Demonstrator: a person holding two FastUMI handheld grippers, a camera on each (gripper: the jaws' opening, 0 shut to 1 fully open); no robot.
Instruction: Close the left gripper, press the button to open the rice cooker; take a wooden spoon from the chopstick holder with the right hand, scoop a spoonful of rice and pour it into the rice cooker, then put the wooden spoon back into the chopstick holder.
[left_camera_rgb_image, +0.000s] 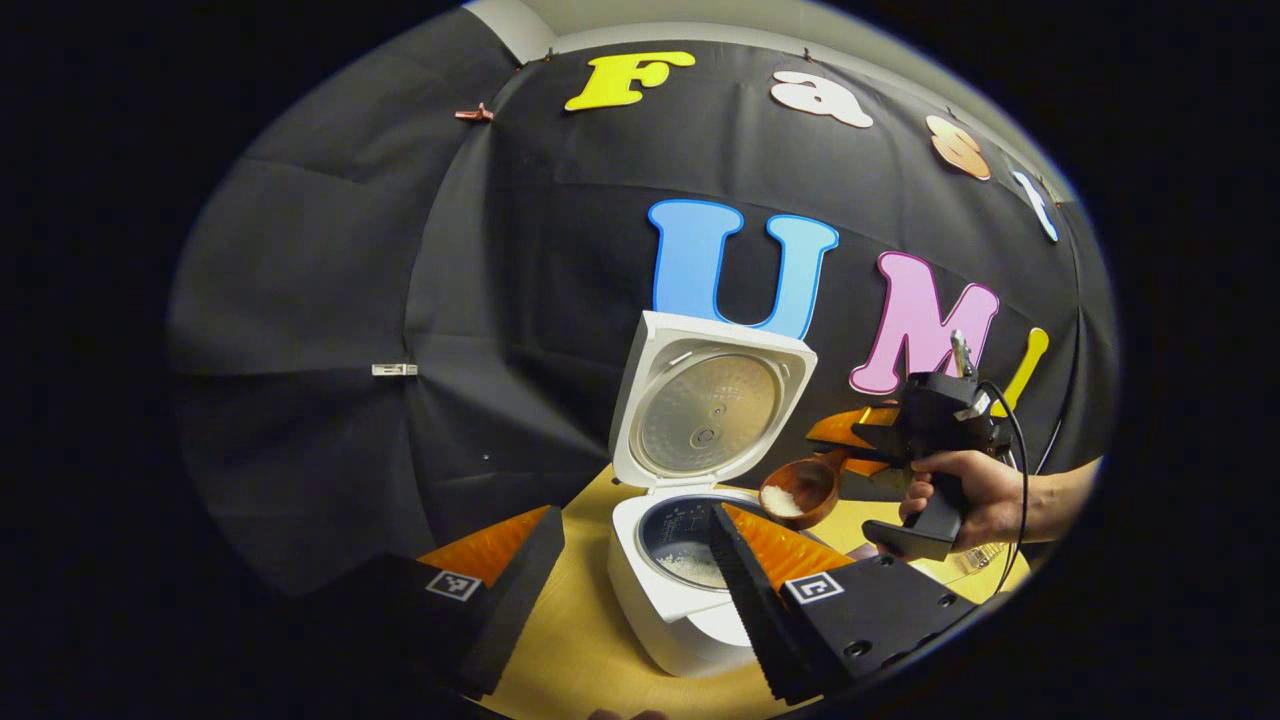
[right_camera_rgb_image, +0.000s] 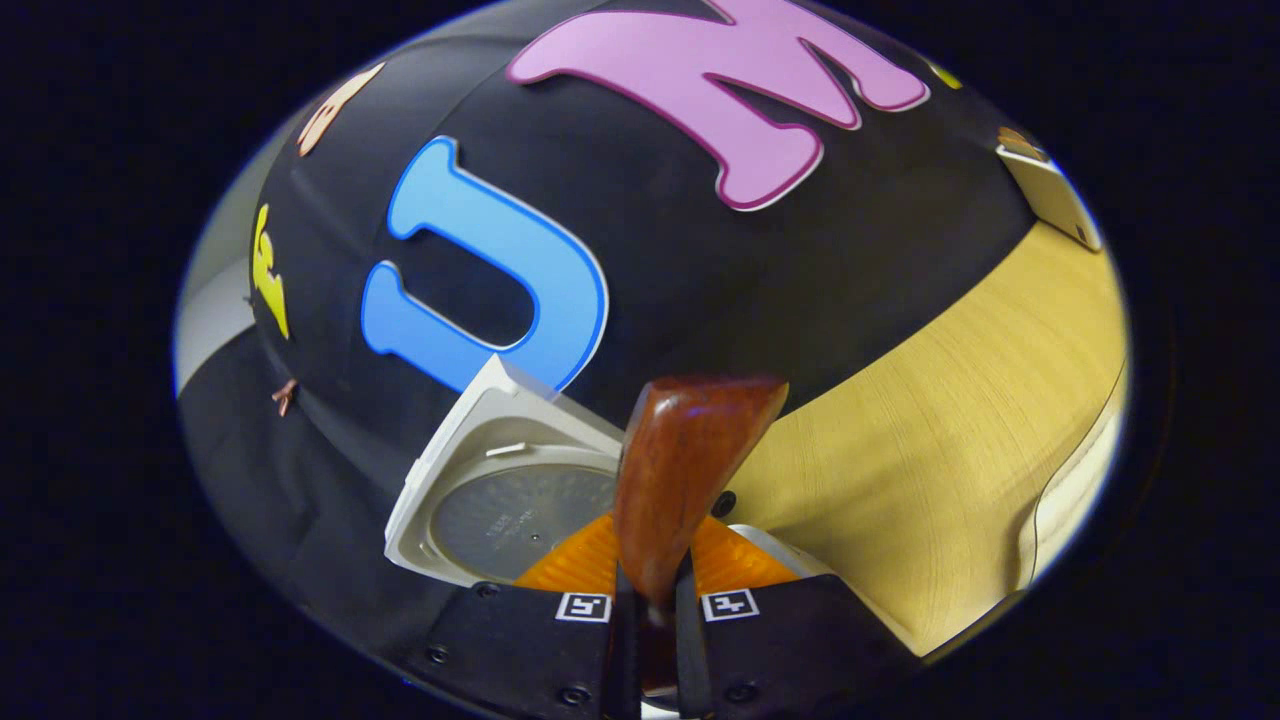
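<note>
Two fingers of the left gripper (left_camera_rgb_image: 620, 600) stand wide apart at the bottom of the left gripper view, jaws spread with nothing between them but the front of the cooker (left_camera_rgb_image: 680, 610) showing through the gap; they touch nothing that I can see; the cooker sits on the bench (left_camera_rgb_image: 580, 650) with its lid (left_camera_rgb_image: 705, 410) swung up nearly upright, the round inner plate facing forward, and a little white rice (left_camera_rgb_image: 700, 570) lies at the bottom of the pot; just above the pot's right rim hangs the bowl of the spoon (left_camera_rgb_image: 800, 490), tilted, with a heap of white rice in it; its handle runs right into the right gripper (left_camera_rgb_image: 868, 452), which a hand (left_camera_rgb_image: 975, 495) holds by the grip, a cable looping off behind it.

In the right gripper view the right gripper's (right_camera_rgb_image: 655, 610) jaws stand nearly together, both fingers pressed on the handle of the spoon (right_camera_rgb_image: 680, 470), whose back rises up from between them; beyond it lies the open lid (right_camera_rgb_image: 500, 490), tipped sideways, and to the right the bare bench (right_camera_rgb_image: 950, 420); whether the spoon touches the cooker's rim I cannot tell.
</note>
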